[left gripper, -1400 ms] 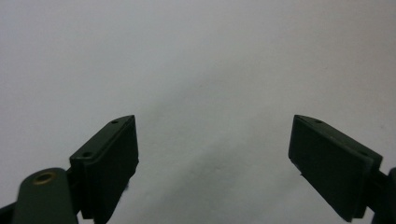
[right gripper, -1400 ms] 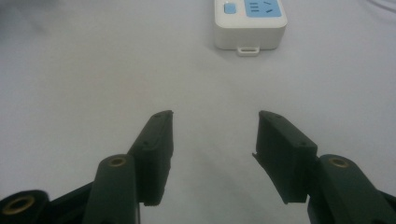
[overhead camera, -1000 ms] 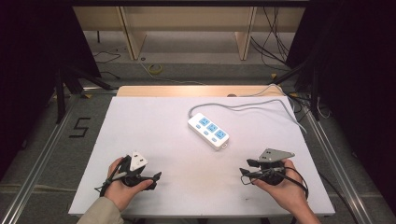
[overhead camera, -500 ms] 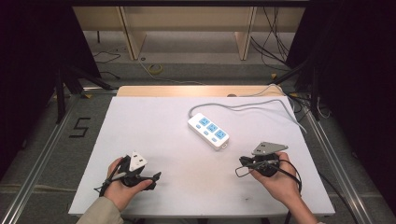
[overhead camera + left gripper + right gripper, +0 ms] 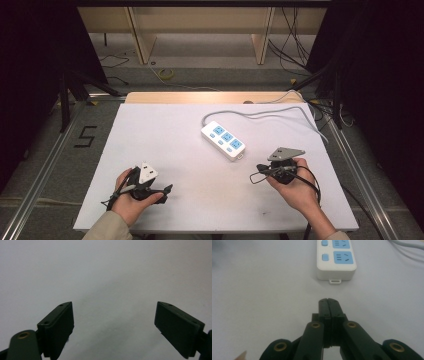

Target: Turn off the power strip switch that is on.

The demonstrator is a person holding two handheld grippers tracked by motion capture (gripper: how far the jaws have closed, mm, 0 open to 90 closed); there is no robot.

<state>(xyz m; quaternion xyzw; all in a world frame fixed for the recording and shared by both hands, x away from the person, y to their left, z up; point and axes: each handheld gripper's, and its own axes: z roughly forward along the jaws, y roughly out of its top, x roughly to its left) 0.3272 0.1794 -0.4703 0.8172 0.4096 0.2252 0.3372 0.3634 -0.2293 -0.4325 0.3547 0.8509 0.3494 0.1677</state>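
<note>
A white power strip (image 5: pixel 224 141) with blue sockets lies slantwise on the white table (image 5: pixel 165 135), right of the middle. Its grey cable (image 5: pixel 260 114) runs off to the back right. My right gripper (image 5: pixel 254 178) sits in a hand near the front right, pointing left, below the strip. In the right gripper view the right gripper (image 5: pixel 329 301) has its jaws pressed together with nothing between them, and the power strip (image 5: pixel 337 262) ends a short way ahead. My left gripper (image 5: pixel 159 189) rests at the front left. The left gripper (image 5: pixel 113 322) stands wide open over bare table.
The table's far edge is a strip of bare wood (image 5: pixel 200 97). Metal rails (image 5: pixel 45 165) run along both sides on the floor, where a taped "5" (image 5: pixel 86 136) marks the left. Wooden legs and loose cables (image 5: pixel 165 74) lie beyond the table.
My right gripper's jaws have closed on nothing, and the hand has shifted slightly left and away from the front edge. The left hand has stayed where it was.
</note>
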